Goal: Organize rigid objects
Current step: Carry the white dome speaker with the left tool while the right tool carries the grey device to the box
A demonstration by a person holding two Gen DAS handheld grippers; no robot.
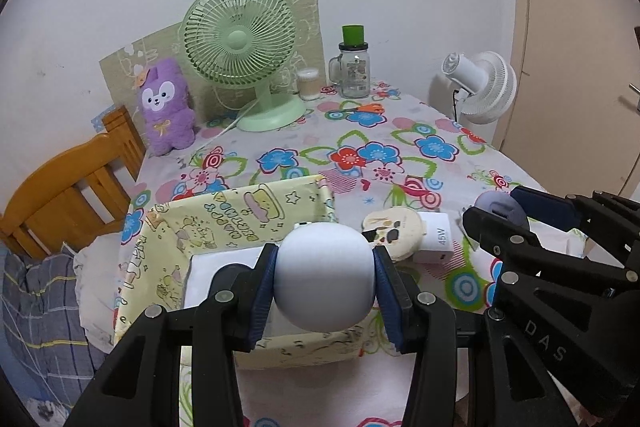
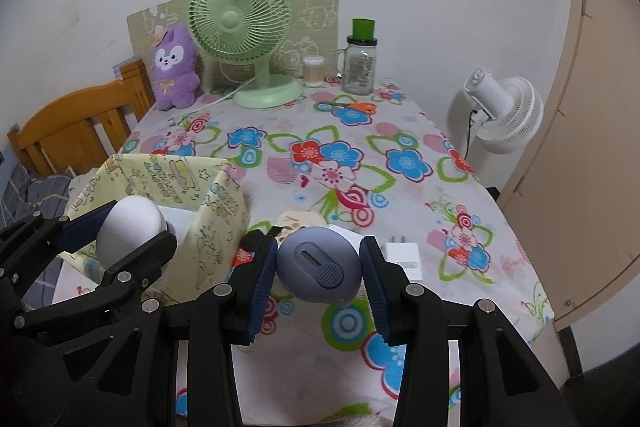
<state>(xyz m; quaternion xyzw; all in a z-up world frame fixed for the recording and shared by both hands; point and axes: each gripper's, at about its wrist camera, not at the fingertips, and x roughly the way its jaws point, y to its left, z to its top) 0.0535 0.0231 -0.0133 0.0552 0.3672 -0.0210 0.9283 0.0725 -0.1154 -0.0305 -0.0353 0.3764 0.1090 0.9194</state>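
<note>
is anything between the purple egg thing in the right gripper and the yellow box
Yes. The purple egg-shaped object is outside the yellow box, whose near side wall stands between them. The left gripper, holding a white egg-shaped object, occupies the opening.

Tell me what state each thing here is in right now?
Left gripper: shut on white egg-shaped object, above yellow box.
Right gripper: shut on purple egg-shaped object.
Yellow box: open-topped.
Glass jar: upright, lidded.
Green fan: upright.
</note>
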